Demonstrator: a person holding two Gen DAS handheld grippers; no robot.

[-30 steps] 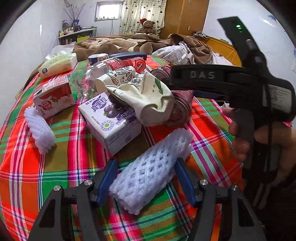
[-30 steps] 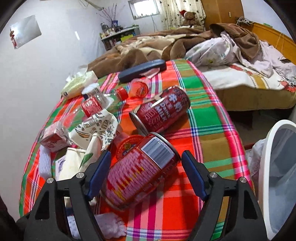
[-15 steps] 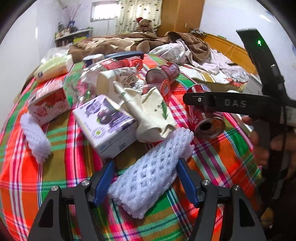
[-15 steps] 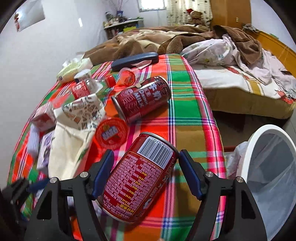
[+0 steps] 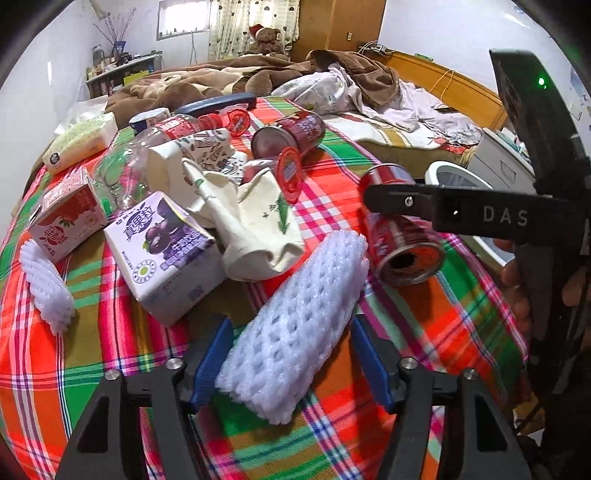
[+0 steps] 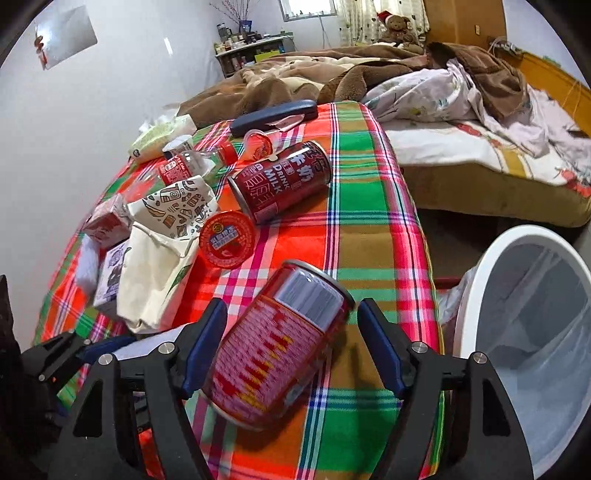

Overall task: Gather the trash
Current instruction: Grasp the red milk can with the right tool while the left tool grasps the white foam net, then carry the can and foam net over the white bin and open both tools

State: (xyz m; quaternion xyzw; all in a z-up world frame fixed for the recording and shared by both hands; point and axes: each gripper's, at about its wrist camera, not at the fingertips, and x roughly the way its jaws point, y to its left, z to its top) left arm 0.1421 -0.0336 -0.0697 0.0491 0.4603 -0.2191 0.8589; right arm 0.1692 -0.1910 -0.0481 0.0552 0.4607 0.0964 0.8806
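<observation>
The left gripper (image 5: 291,354) jaws have just been closing on the foam sleeve (image 5: 295,325), whose long axis runs up and right over the table (image 5: 443,332). The right gripper (image 6: 291,343) jaws clamp the can (image 6: 277,354), tilted likewise. The bin (image 6: 480,295) holds only a liner.

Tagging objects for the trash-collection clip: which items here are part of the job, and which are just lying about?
Job:
- white foam fruit net between the left gripper fingers
- red drink can between the right gripper fingers
- second red milk can
- purple drink carton
- red jelly cup
- white bin

Lying about:
- brown blanket
- teddy bear
- plaid tablecloth
</observation>
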